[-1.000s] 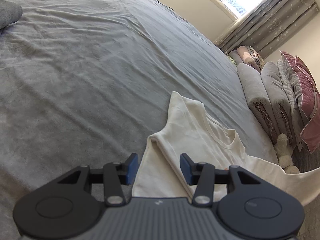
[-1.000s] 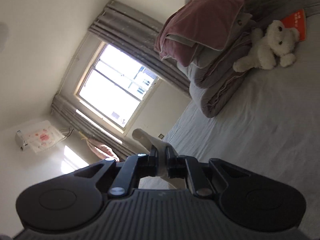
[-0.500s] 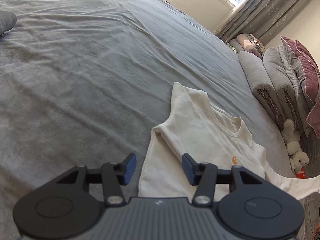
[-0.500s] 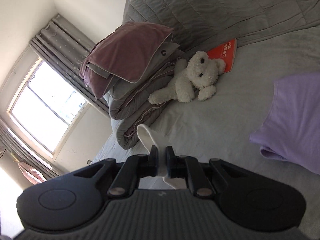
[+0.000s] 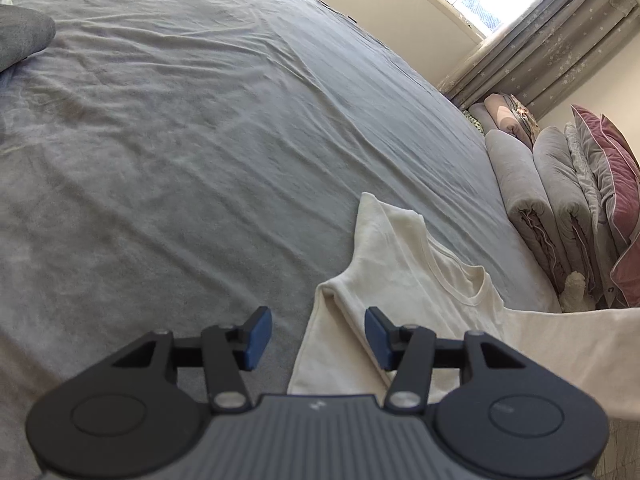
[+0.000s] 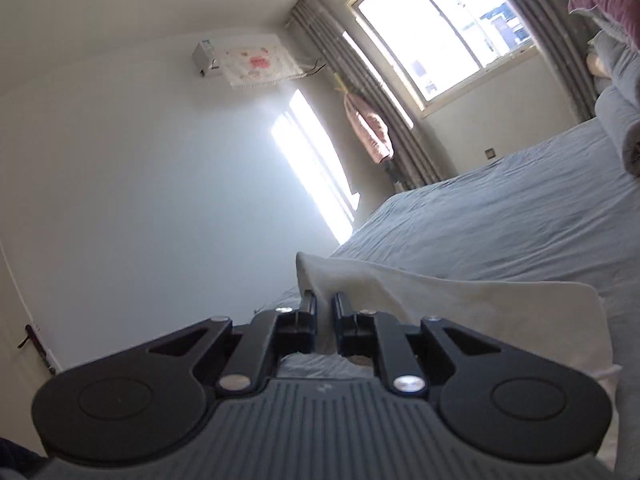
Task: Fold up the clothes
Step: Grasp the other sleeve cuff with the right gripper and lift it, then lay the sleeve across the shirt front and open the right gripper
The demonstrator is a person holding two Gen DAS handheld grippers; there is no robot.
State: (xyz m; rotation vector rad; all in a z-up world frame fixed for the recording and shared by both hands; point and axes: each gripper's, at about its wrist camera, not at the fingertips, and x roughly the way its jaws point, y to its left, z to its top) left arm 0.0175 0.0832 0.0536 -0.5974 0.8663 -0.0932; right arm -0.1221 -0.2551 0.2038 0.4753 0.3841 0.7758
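On grey bedsheet (image 5: 200, 140), cream t-shirt (image 5: 404, 280) laid out at 5 o'clock of left wrist view, neck toward rolled blankets (image 5: 532, 200) at 3 o'clock. Left gripper (image 5: 318, 336) jaws just been widening, nothing pinched, shirt edge seen underneath. Right gripper (image 6: 324, 308) clamped on lifted shirt fold, window (image 6: 440, 20) at 1 o'clock.
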